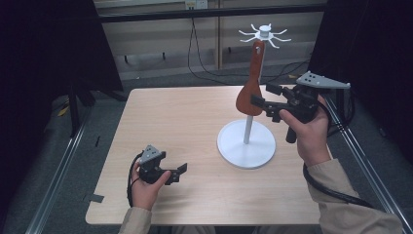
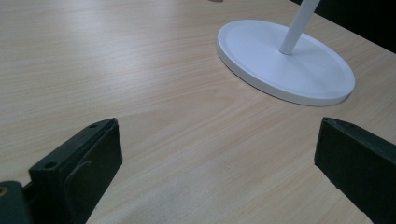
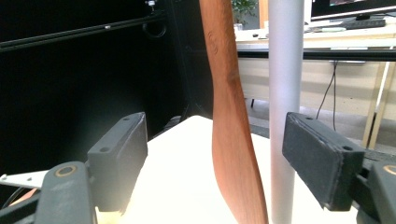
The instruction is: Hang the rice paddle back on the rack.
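Observation:
A brown wooden spatula (image 1: 251, 90) hangs from a hook at the top of a white stand (image 1: 246, 146) on the right half of the table. My right gripper (image 1: 265, 96) is open at the spatula's broad lower end. In the right gripper view the spatula (image 3: 231, 116) and the stand's pole (image 3: 285, 93) rise between the jaws of the right gripper (image 3: 219, 156), and neither jaw touches the wood. My left gripper (image 1: 178, 174) is held low over the table's front left, open and empty. In its own view the left gripper (image 2: 217, 158) faces the stand's round base (image 2: 289, 65).
The stand's ring of white hooks (image 1: 264, 34) spreads out at the top of the pole. The light wooden table (image 1: 170, 122) is bare around the stand. Black curtains flank both sides, and metal rails run along the floor.

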A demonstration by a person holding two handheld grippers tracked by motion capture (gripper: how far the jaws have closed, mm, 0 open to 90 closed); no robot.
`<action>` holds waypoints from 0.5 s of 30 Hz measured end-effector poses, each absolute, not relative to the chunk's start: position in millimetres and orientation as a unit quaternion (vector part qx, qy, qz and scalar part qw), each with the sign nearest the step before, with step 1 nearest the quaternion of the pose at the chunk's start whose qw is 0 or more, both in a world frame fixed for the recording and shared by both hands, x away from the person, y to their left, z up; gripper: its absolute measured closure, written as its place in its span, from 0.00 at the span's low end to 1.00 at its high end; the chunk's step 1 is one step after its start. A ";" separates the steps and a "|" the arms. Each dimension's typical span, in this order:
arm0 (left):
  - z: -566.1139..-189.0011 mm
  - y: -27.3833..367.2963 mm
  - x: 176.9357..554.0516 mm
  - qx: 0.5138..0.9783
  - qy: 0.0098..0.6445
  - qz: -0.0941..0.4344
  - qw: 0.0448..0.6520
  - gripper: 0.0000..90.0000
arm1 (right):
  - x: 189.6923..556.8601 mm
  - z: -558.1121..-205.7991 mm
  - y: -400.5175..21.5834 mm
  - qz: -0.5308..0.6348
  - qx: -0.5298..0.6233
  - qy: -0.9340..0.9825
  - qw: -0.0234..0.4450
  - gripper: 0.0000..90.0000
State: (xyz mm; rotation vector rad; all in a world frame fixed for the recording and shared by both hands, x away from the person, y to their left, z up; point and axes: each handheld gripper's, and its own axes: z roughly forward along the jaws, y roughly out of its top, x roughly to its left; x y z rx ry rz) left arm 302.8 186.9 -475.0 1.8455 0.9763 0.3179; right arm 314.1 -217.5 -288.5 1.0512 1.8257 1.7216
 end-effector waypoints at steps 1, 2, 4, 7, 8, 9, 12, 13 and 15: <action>-475.0 186.9 302.8 0.761 0.402 0.131 0.492 0.01 | 314.1 -288.5 -217.5 0.619 0.378 0.656 0.209 0.24; -475.1 186.9 302.7 0.761 0.402 0.131 0.492 0.01 | 312.1 -290.5 -218.7 0.612 0.378 0.662 0.210 0.23; -474.8 186.9 302.8 0.761 0.402 0.131 0.492 0.01 | 310.2 -292.7 -219.7 0.611 0.378 0.663 0.210 0.22; -474.2 186.6 302.8 0.761 0.401 0.132 0.493 0.01 | 308.6 -295.3 -220.2 0.609 0.376 0.666 0.209 0.22; -474.8 186.4 302.8 0.761 0.402 0.131 0.492 0.01 | 306.9 -297.8 -220.8 0.606 0.376 0.670 0.207 0.21; -474.8 186.4 302.8 0.761 0.402 0.131 0.492 0.01 | 306.9 -297.8 -220.8 0.606 0.376 0.670 0.207 0.21; -475.1 186.1 302.7 0.760 0.403 0.131 0.492 0.01 | 303.8 -302.9 -222.5 0.600 0.378 0.674 0.207 0.20; -475.1 186.1 302.7 0.760 0.403 0.131 0.492 0.01 | 303.8 -302.9 -222.5 0.600 0.378 0.674 0.207 0.20; -475.0 185.8 302.4 0.761 0.402 0.131 0.492 0.01 | 302.3 -307.7 -223.5 0.597 0.379 0.677 0.203 0.19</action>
